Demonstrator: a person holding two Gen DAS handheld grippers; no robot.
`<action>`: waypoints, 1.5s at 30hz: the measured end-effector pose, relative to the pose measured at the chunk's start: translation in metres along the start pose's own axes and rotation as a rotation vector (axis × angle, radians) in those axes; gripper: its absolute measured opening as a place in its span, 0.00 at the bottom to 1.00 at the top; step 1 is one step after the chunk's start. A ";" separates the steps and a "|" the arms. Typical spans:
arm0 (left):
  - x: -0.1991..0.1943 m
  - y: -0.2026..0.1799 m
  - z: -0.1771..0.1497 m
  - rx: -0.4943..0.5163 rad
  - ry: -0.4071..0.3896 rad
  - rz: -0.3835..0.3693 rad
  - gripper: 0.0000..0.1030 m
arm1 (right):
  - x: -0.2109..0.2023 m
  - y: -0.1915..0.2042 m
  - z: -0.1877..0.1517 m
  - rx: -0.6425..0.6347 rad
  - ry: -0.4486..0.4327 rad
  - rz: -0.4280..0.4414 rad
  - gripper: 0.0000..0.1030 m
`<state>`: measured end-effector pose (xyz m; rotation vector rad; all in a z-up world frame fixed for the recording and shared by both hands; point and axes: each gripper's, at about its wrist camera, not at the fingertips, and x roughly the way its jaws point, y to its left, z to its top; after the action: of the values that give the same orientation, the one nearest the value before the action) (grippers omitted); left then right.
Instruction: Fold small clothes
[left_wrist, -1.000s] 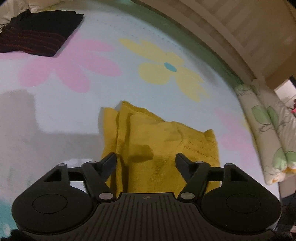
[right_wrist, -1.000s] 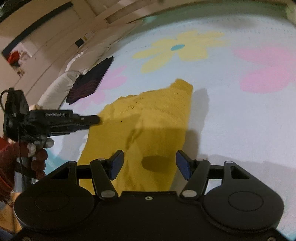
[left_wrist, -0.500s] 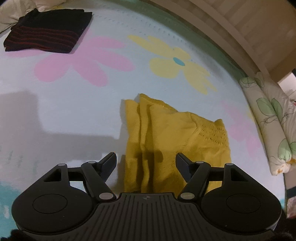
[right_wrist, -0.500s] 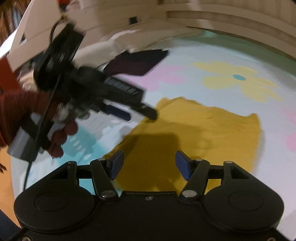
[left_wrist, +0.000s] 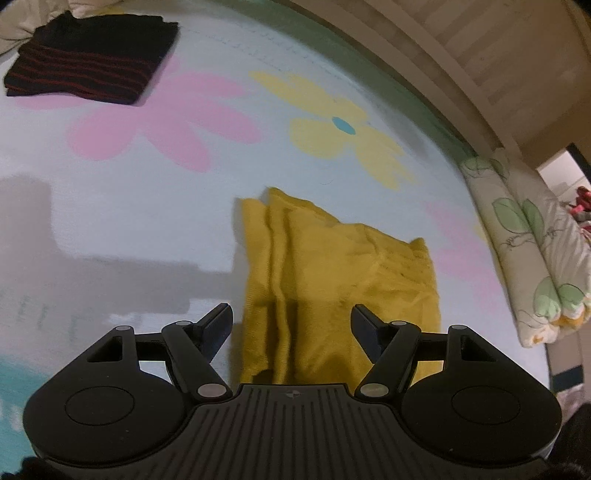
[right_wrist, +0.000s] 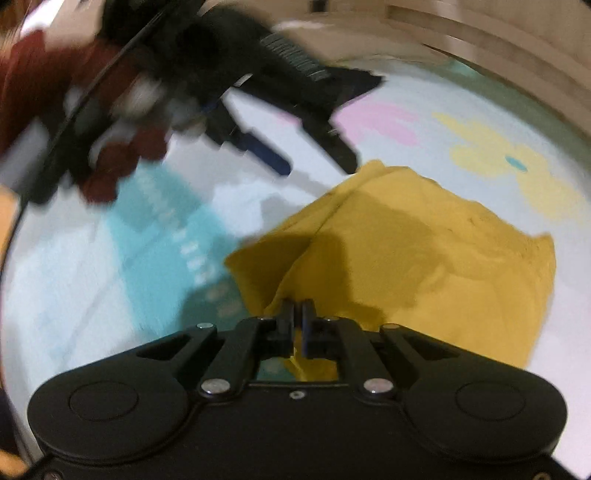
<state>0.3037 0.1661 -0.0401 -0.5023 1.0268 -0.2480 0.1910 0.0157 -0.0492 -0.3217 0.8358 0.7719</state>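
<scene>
One bed cover: we see a pale blue surface (left_wrist: 155, 206) printed with pink and yellow flowers, carrying all the clothes.
One pillow: leaf-printed, it (left_wrist: 535, 258) lies along the cover's right edge in the left wrist view.
Two garments: we count one yellow garment (left_wrist: 332, 280) spread mid-cover with lengthwise folds on its left side, and one folded black garment with red stripes (left_wrist: 92, 59) well apart, at the far left corner.
Two tools: we hold one in each hand.
Left tool (left_wrist: 291, 317): its jaws stand wide apart and hold nothing; it points steeply down over the yellow garment's near edge, without touching it.
Right tool (right_wrist: 297, 314): its jaws are pinched tight on the near corner of the yellow garment, cloth bunching up into them; it also points steeply down.
One hand: blurred, in a dark red sleeve (right_wrist: 44, 81), it grips the left tool's handle.
</scene>
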 end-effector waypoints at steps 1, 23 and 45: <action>0.002 -0.002 -0.001 0.000 0.008 -0.014 0.69 | -0.007 -0.004 -0.001 0.030 -0.019 -0.003 0.08; 0.071 -0.014 -0.004 -0.247 0.054 -0.286 0.99 | -0.045 -0.064 -0.008 0.256 -0.119 -0.048 0.08; 0.079 -0.030 0.012 -0.008 0.122 -0.191 0.40 | -0.007 0.037 -0.029 -0.338 -0.110 -0.123 0.68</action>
<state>0.3547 0.1096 -0.0792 -0.5991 1.0996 -0.4484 0.1453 0.0218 -0.0614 -0.6203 0.5749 0.8074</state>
